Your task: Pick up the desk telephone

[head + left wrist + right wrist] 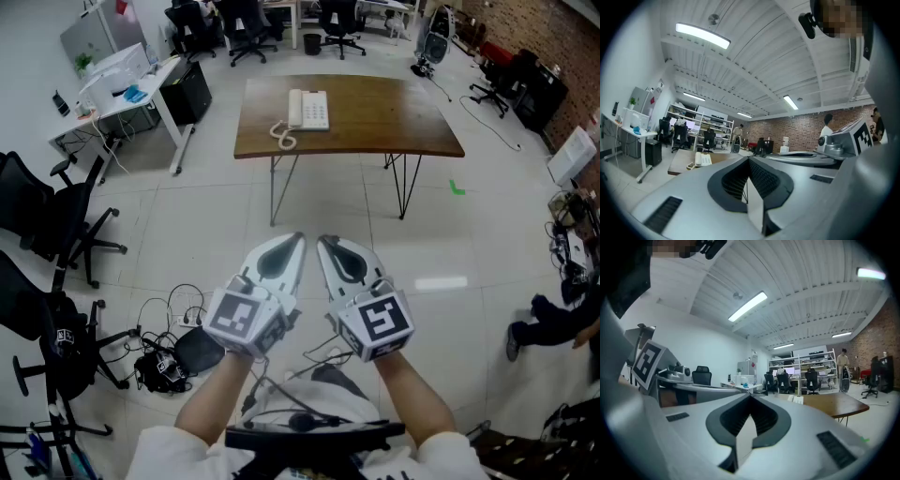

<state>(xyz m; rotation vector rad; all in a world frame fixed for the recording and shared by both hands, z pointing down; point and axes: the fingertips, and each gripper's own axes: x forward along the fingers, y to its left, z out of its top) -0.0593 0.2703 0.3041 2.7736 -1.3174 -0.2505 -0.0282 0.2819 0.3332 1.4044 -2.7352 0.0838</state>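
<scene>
A white desk telephone (308,110) with a coiled cord (282,137) lies on a brown wooden table (394,122) far ahead of me. In the left gripper view the telephone (703,159) shows small on the table (679,166); in the right gripper view the telephone (798,400) is only a small white shape on the table (834,404). My left gripper (298,240) and right gripper (323,243) are held side by side well short of the table, both shut with nothing between the jaws.
Black office chairs (56,225) stand at the left, with cables and a bag (164,361) on the white floor. A white desk (131,94) sits at the back left. A person (553,323) is at the right edge. Shelves and people (827,126) stand by the far brick wall.
</scene>
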